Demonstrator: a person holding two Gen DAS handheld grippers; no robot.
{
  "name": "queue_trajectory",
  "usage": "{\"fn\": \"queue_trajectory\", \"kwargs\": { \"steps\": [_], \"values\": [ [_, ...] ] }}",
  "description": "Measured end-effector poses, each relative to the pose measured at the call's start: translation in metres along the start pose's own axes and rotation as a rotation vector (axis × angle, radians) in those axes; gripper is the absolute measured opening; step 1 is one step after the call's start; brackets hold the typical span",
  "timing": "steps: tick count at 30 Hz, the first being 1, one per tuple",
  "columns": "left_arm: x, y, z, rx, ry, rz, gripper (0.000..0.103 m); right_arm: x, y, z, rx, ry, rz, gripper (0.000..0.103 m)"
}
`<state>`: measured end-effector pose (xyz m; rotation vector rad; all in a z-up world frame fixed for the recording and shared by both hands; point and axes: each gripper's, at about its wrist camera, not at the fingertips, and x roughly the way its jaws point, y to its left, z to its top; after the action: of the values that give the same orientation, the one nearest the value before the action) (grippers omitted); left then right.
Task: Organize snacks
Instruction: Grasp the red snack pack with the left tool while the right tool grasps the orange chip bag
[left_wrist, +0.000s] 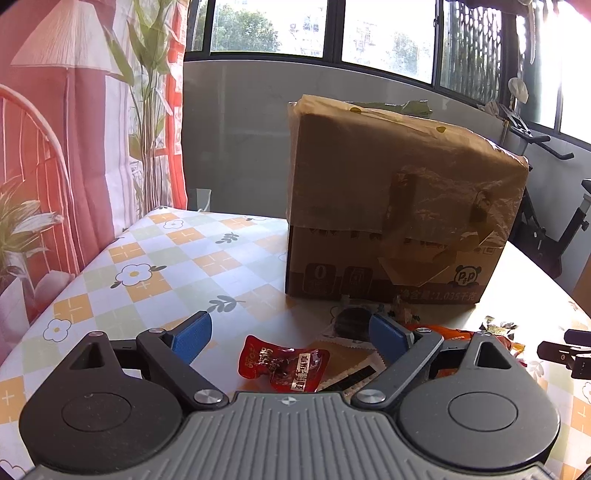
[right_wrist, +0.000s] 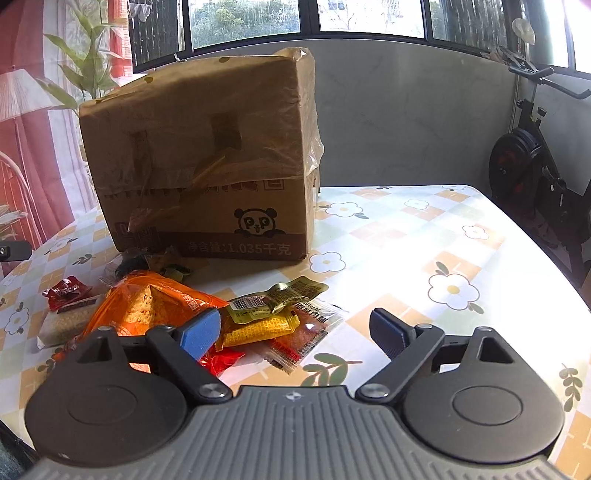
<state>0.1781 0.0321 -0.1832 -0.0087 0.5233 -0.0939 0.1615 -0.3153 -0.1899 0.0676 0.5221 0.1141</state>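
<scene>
Picking-up step, nothing grabbed yet. Left gripper (left_wrist: 291, 338) wide open over red packet (left_wrist: 282, 363). Right gripper (right_wrist: 295, 328) open, empty, above yellow packet (right_wrist: 258, 326). Next: lower, squeeze gently, carry to box (right_wrist: 207, 162).

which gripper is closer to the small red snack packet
Left. The left gripper hangs open right over the small red snack packet, which lies between its fingers. The right gripper is over the yellow packets, with the red one far off to its left.

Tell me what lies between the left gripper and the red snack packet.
Nothing visible. The small red foil snack packet lies on the tablecloth, framed by the open left gripper, with no other item in front of it.
</scene>
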Motion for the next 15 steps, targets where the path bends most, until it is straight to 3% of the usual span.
{"fn": "queue_trajectory", "kwargs": {
  "steps": [15],
  "values": [
    [0.008, -0.006, -0.01, 0.001, 0.045, -0.043, 0.089, -0.003, 0.032, -0.001, -0.051, 0.035, 0.115, 0.081]
  ]
}}
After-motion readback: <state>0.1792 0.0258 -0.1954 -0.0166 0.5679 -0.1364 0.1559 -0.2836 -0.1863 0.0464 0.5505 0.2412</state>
